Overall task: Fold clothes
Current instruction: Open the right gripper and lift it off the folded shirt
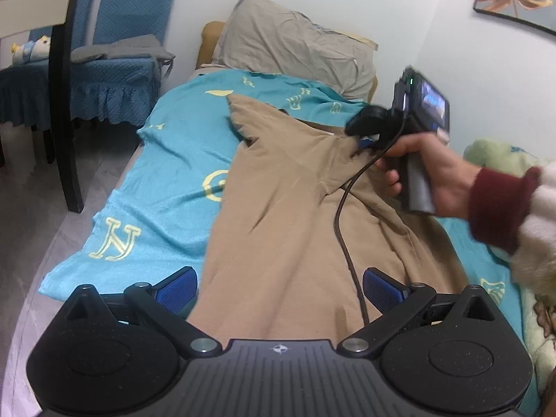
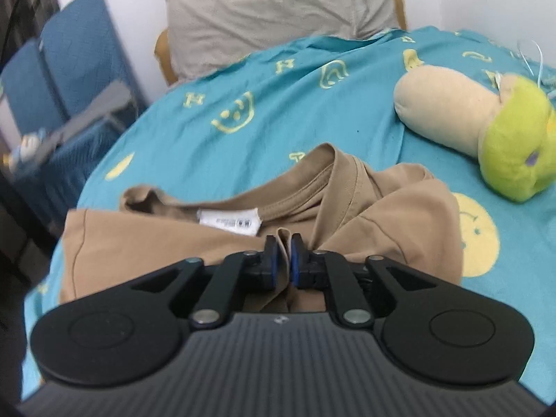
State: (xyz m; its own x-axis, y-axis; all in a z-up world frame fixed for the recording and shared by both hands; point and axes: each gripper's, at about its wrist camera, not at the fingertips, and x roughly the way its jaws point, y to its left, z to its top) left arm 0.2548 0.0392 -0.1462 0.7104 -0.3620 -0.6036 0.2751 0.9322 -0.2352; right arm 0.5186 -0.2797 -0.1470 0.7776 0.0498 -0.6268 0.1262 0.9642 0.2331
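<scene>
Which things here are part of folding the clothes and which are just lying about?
Part of the job:
tan T-shirt, pinched near the collar
right gripper, jaws shut on the shirt
left gripper, jaws open above the shirt

Lying about:
plush toy
grey pillow
teal blanket under the shirt
blue chair

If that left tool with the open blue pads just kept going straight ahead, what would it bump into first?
Most likely the tan shirt, which already lies between and ahead of the left tool. Beyond it comes the person's hand holding the right tool, though depth is hard to judge.
</scene>
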